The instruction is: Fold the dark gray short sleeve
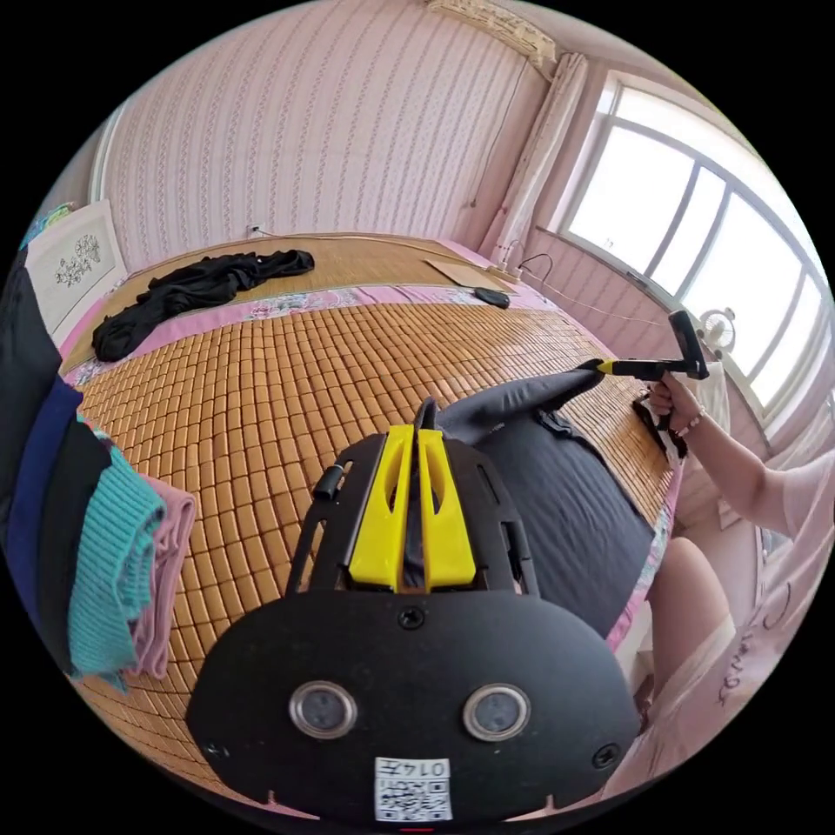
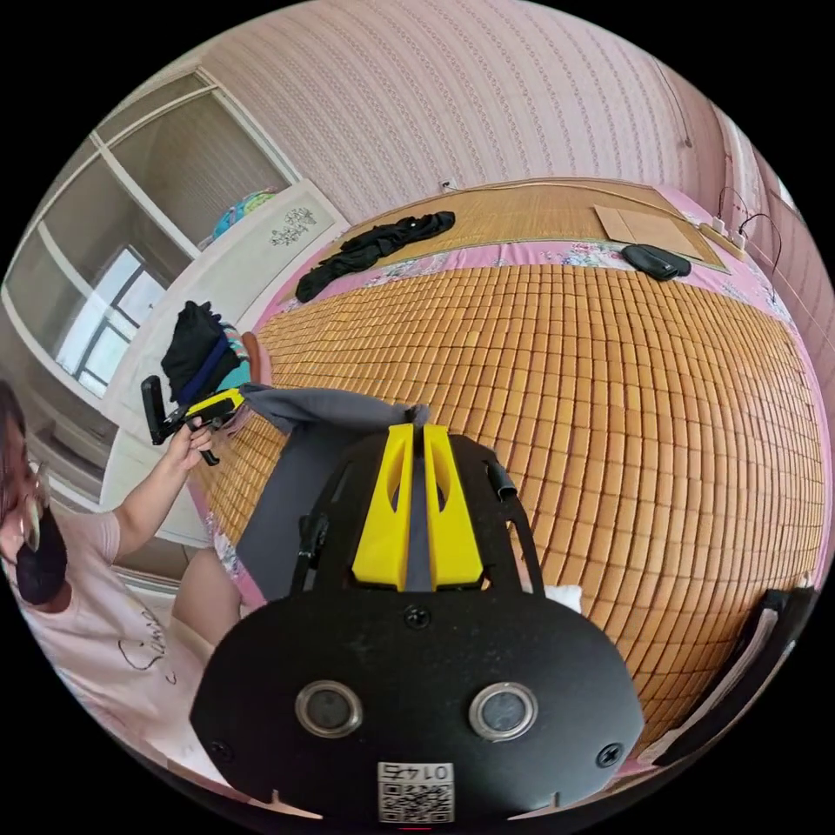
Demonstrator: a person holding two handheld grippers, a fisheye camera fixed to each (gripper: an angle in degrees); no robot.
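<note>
Bamboo mat (image 1: 261,391) bears the dark gray short sleeve (image 1: 557,496), both tongs (image 1: 416,435) (image 2: 416,432) clamping it; black clothes (image 1: 191,296) lie well apart.

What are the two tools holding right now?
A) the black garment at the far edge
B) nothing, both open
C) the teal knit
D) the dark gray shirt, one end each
D: left tool and right tool each have yellow jaws shut on the dark gray shirt, stretched between them above the bamboo mat.
</note>
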